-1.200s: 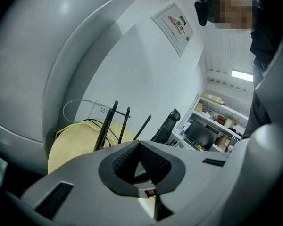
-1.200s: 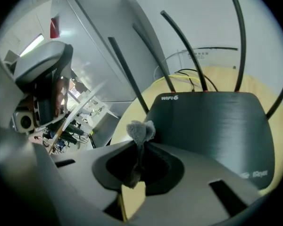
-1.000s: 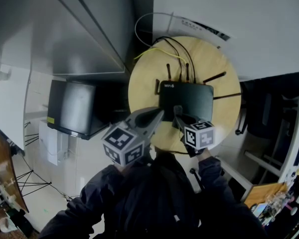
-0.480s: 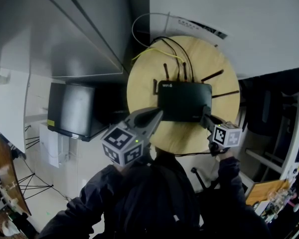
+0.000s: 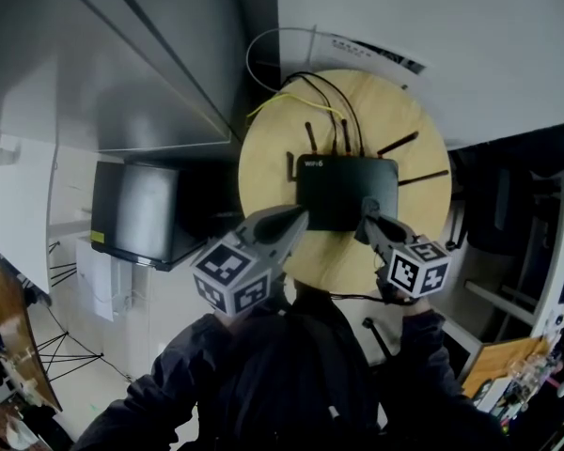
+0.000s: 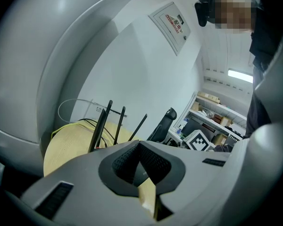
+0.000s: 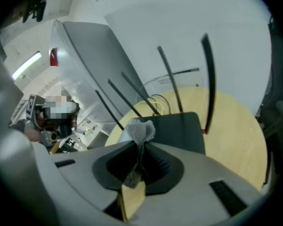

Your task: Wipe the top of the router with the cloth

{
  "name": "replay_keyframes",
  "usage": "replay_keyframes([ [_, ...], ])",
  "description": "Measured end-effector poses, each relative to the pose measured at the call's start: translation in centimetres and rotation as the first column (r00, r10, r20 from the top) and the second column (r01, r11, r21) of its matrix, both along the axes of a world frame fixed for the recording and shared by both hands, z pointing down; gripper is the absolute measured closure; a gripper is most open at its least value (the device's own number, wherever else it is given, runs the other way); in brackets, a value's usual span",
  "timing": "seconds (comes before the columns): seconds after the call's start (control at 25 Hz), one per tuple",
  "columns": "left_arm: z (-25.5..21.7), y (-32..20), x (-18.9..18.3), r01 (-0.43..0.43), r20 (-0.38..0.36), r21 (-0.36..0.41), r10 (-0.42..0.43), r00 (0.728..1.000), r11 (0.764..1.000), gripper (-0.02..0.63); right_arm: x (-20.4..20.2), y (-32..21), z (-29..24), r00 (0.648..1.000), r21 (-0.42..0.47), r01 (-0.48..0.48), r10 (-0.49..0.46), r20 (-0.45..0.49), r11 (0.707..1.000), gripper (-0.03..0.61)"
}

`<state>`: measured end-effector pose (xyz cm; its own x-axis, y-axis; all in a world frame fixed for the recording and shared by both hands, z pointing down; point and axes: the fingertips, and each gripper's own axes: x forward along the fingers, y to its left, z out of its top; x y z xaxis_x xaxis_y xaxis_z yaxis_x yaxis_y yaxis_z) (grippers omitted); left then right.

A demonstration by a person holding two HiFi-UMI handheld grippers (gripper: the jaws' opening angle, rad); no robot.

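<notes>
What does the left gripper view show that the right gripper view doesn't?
Only the left gripper view shows an office chair, cluttered shelves and a wall sign. Only the right gripper view shows the grey cloth pinched in the right gripper. Both show the round wooden table and the router's thin black antennas.

Cloth mostly buried in right claw

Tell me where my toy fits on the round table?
Best is the bare wood left of the router, out to the round table's rim. A smaller patch lies on its right, under two antennas. Behind the router, cables crowd it; the left gripper and right gripper hang at the near side.
</notes>
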<state>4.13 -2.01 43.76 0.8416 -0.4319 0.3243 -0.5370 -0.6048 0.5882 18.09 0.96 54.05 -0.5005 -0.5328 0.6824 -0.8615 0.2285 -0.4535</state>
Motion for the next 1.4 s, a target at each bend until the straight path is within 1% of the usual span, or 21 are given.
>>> replay_keyframes([
  [0.12,0.0,0.2,-0.1,-0.003,0.001,-0.003,0.003,1.0,1.0,0.621,-4.4,-0.2,-4.1,0.997,0.088,0.062,-0.066,0.047,0.994,0.508],
  [0.2,-0.1,0.1,-0.2,-0.001,0.004,-0.004,0.001,1.0,1.0,0.621,-6.9,-0.3,-6.6,0.991,0.147,0.103,-0.113,0.065,0.984,0.508],
  [0.28,-0.1,0.0,-0.4,0.004,0.005,-0.005,-0.004,1.0,1.0,0.62,-8.5,-0.3,-8.5,0.986,0.199,0.137,-0.152,0.062,0.97,0.508],
  [0.36,0.0,0.0,-0.6,0.008,0.006,-0.005,-0.008,1.0,1.0,0.62,-9.2,-0.3,-9.1,0.984,0.224,0.154,-0.171,0.058,0.962,0.508],
  [0.84,-0.1,-0.4,-0.3,0.001,-0.001,-0.005,-0.001,1.0,1.0,0.62,-9.1,-1.0,-9.6,0.982,0.232,0.165,-0.182,0.056,0.959,0.512],
  [1.4,0.2,-0.7,-0.3,0.003,-0.002,-0.012,-0.003,1.0,1.0,0.62,-8.7,-1.3,-9.4,0.983,0.223,0.158,-0.175,0.057,0.962,0.511],
])
